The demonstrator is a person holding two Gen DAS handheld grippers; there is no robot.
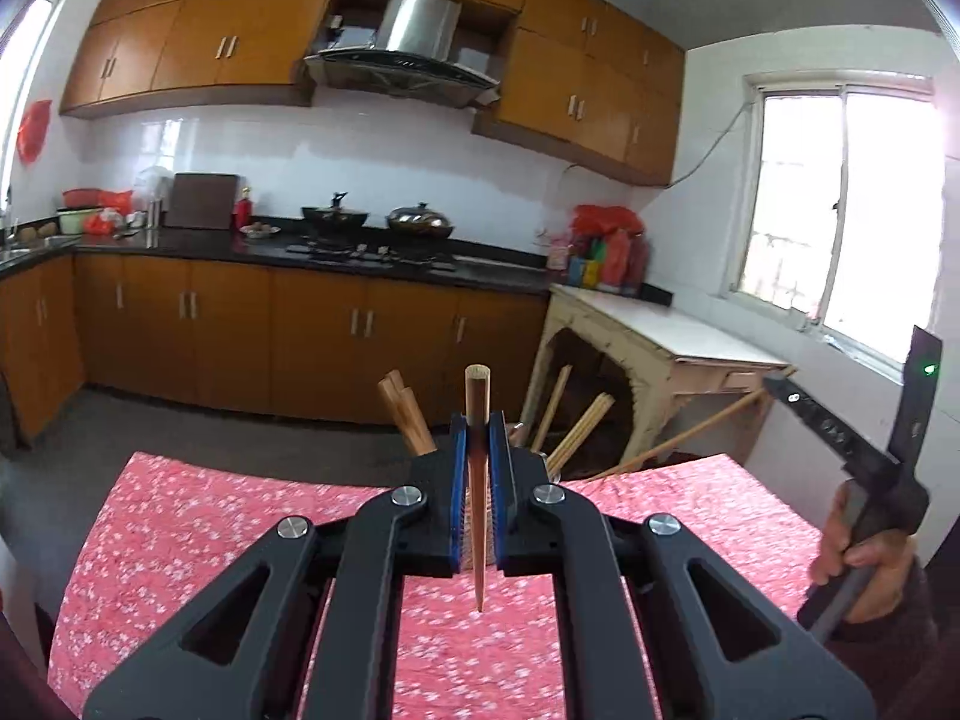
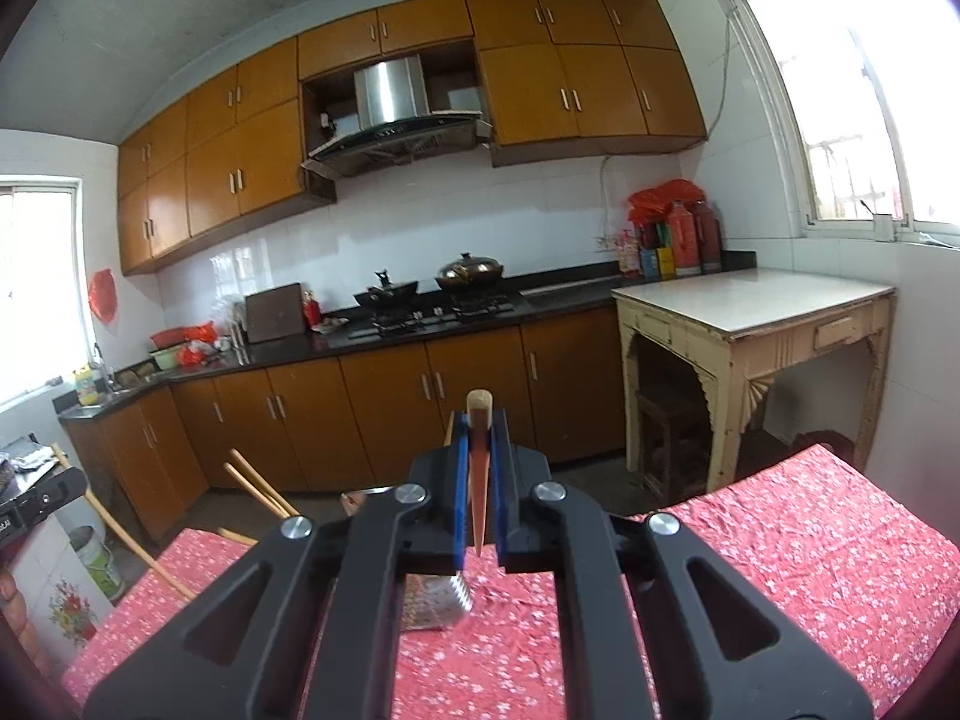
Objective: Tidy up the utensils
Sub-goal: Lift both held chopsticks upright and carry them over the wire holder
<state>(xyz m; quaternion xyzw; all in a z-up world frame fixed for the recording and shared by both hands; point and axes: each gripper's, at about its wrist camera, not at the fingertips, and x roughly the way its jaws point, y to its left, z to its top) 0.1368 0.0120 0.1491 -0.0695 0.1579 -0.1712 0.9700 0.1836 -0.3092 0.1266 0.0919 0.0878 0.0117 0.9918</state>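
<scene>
Wooden chopstick [image 1: 478, 480] clamped upright between left tongs [image 1: 478, 438]

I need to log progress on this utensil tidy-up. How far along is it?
Done: several chopsticks already stand in a holder that the gripper mostly hides. In hand: the left gripper and the right gripper each clamp one chopstick. Left: dropping both in; a metal utensil lies on the tablecloth.

Orange-cabinet kitchen [image 2: 384, 396], bright window [image 2: 852, 90]
</scene>
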